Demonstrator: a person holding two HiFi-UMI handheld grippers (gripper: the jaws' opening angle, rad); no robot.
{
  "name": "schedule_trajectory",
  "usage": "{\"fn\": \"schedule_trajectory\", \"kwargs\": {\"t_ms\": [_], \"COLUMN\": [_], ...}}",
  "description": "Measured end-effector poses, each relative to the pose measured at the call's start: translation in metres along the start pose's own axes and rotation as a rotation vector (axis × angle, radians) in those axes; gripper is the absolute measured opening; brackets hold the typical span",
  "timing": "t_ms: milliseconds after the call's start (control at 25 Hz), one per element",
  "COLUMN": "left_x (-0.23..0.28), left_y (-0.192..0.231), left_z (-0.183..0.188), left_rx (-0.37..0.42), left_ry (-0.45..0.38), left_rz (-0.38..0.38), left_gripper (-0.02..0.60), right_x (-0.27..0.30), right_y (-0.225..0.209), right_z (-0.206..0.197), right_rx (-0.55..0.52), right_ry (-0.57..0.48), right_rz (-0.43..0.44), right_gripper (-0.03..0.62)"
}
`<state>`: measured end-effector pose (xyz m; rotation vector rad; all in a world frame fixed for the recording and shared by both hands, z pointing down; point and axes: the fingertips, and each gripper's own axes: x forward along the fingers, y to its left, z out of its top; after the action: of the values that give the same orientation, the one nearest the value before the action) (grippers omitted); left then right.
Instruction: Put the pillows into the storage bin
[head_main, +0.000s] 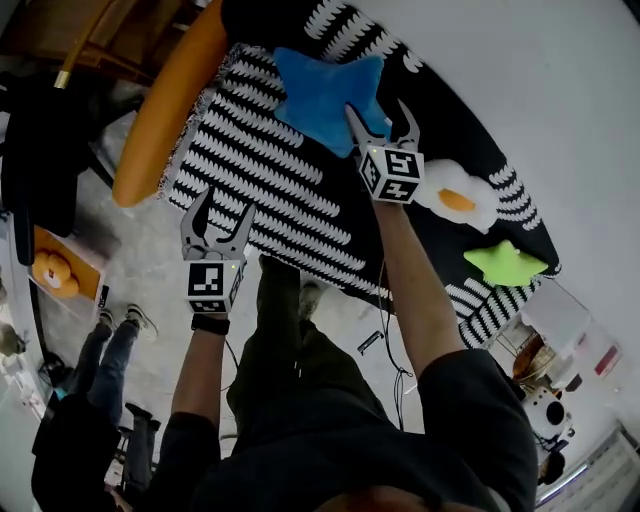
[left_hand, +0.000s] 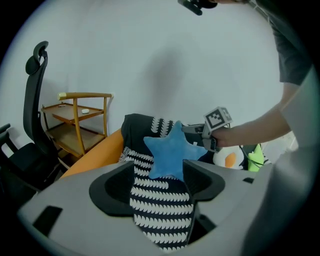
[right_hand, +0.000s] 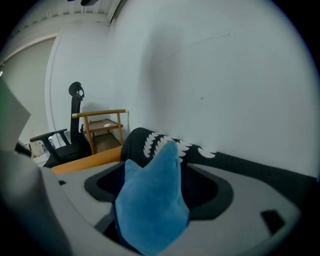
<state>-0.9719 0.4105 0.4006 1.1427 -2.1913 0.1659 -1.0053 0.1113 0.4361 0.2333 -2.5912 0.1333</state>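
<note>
1. The black-and-white patterned cover (head_main: 280, 190) carries the pillows. An orange padded edge (head_main: 165, 100) runs along its left side.
2. The blue star pillow (head_main: 325, 85) stands at the far end of the cover, leaning on the raised back part.
3. The fried-egg pillow (head_main: 460, 197) lies toward the right end of the cover, just beside the right gripper's marker cube.
4. The green star pillow (head_main: 505, 263) lies at the right edge of the cover, near the fried-egg pillow.
5. The right gripper (head_main: 378, 115) has its jaws closed on a point of the blue star pillow. In the right gripper view the blue fabric fills the gap between them.
6. The left gripper (head_main: 225, 205) hangs over the near left part of the cover. Its jaws are spread wide and hold nothing.
</note>
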Motion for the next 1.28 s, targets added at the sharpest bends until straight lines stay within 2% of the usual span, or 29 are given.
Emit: {"fn": "schedule_trajectory", "kwargs": {"t_ms": [240, 440, 600, 680, 800, 1040, 1280], "left_x": [0.003, -0.001, -0.006, -0.007, -0.007, 0.000, 0.009], "left_y": [0.013, 0.025, 0.026, 0.025, 0.022, 0.007, -0.015], "left_z": [-0.040, -0.067, -0.084, -0.089, -0.090, -0.065, -0.029], "left_rx": [-0.036, -0.063, -0.078, -0.083, -0.084, -0.047, 0.025], "left_ry": [0.062, 0.107, 0.131, 0.139, 0.143, 0.124, 0.093], "left_rz": [0.008, 0.026, 0.035, 0.036, 0.030, -0.001, -0.069], "left_gripper": [0.304, 0.304, 0.302, 0.302, 0.301, 0.301, 0.301], "right_x": [0.067, 0.104, 0.118, 0.115, 0.103, 0.052, -0.019], "right_y": [-0.019, -0.011, -0.002, 0.000, 0.004, 0.006, -0.010], "right_z": [-0.004, -0.003, -0.010, -0.012, -0.012, 0.000, 0.031], "right_rx": [0.015, 0.044, 0.038, 0.003, -0.035, -0.038, 0.015], "right_ry": [0.016, 0.011, 0.029, 0.029, 0.012, -0.048, -0.140], "right_rz": [-0.031, 0.022, 0.055, 0.056, 0.047, 0.017, -0.068], "right_gripper": [0.388, 0.383, 0.315, 0.237, 0.172, 0.133, 0.126]}}
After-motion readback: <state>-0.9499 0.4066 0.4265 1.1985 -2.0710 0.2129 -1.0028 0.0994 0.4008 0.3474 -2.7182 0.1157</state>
